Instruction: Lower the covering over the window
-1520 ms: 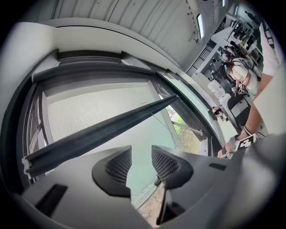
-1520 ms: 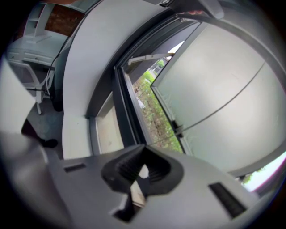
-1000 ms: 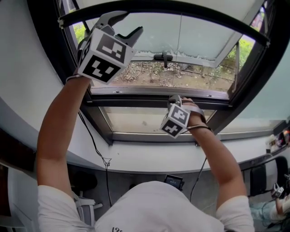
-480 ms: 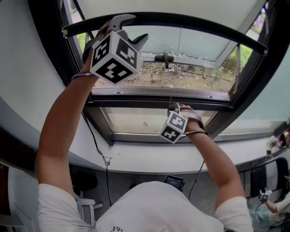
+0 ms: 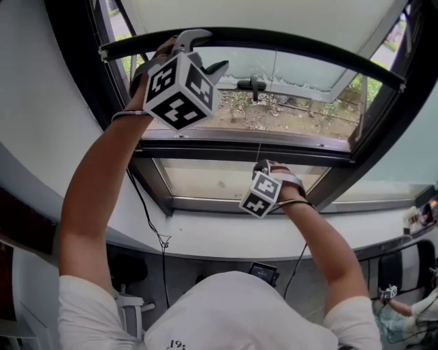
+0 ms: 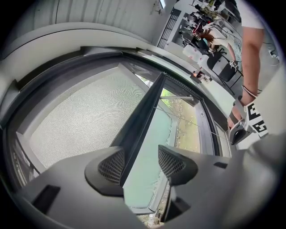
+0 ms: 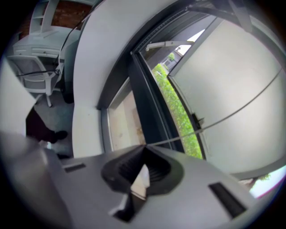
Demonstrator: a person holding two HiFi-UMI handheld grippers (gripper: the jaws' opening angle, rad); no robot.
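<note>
Glass [image 5: 308, 65] stands pushed outward, its handle [image 5: 252, 85] just under the bottom bar [image 5: 287, 37] of the blind [image 5: 274, 12], which covers only the window's top. The left gripper [image 6: 138, 165] gapes wide around this bar, not squeezing it. The right gripper [image 7: 143, 167] is clamped on the thin cord [image 7: 214, 123]. Since a second ago, the right one sank slightly and the left slid rightward.

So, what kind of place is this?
Probably an office or workroom, at a window: a roller blind with a dark bottom bar hangs there, and office chairs and cluttered desks stand nearby.
</note>
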